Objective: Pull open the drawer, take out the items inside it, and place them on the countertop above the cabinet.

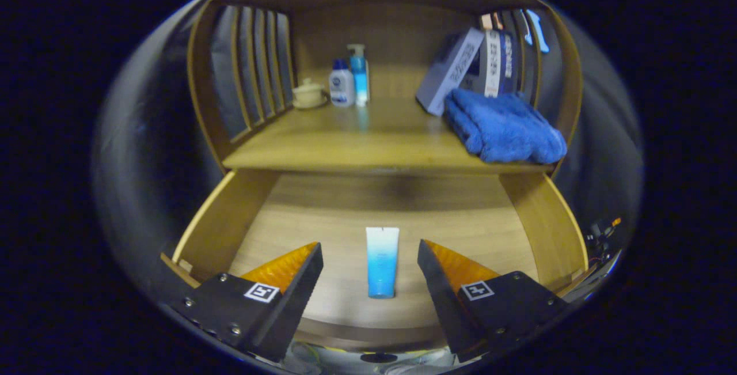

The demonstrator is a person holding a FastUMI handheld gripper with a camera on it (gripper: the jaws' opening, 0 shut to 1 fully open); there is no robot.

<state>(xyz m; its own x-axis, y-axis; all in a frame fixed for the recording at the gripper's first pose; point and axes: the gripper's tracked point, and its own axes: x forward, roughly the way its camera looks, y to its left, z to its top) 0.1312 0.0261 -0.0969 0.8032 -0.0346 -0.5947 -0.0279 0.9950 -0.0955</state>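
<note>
The wooden drawer [535, 219] is pulled open below the countertop [345, 144]. On its floor lies a white-and-blue tube [382, 261], cap end toward me. My gripper [369, 246] hovers over the drawer, open, one finger on each side of the tube and not touching it. Nothing is held.
On the countertop stand a folded blue towel [504, 127] at the right, a grey box [450, 69] and a white-and-blue pack [495, 63] leaning behind it, two bottles [349, 82] and a small lidded cup [308, 94] at the back left. Slatted side walls [259, 64] close in the shelf.
</note>
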